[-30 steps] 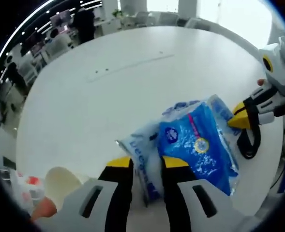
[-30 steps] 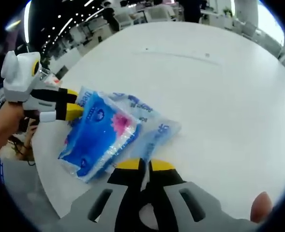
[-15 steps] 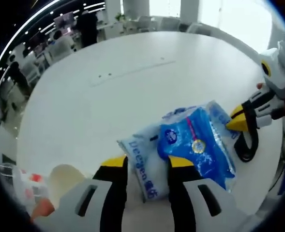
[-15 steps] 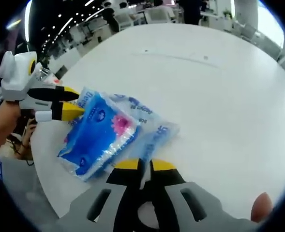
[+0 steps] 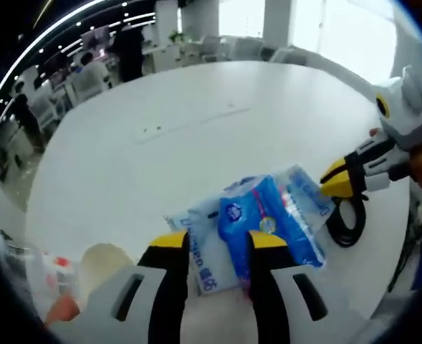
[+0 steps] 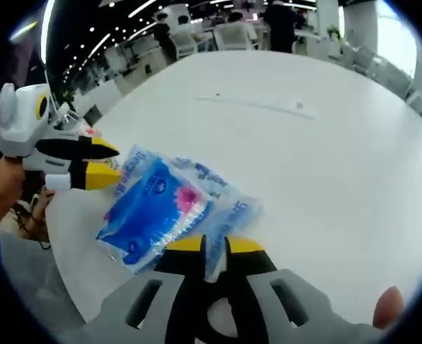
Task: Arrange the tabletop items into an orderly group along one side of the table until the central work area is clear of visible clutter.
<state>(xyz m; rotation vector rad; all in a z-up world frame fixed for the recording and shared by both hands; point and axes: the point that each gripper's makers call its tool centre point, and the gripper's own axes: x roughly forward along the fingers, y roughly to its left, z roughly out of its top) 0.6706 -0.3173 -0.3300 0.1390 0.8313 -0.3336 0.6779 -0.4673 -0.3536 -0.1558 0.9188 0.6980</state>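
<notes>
The right hand-held gripper is clenched on the near corner of the blue tissue packs, a strip of plastic film pinched between its jaws. The left hand-held gripper is released — its jaws stand apart astride the opposite end of the packs, with no sign that they bite. The packs, two or more overlapping in clear wrap, lie near the edge of the white worktop, between the two grippers.

The risk, as I judge it, lies in that thin hold: only film is gripped, so a quick drag could tear it or slip free, and the loosely stacked packs could fan apart or slide over the nearby edge.

A black cable loop lies on the worktop just beside the packs, under the right gripper — it could snag on a sweep. A pale rounded object sits near the left gripper; I cannot tell what it is. The far worktop offers open room.
</notes>
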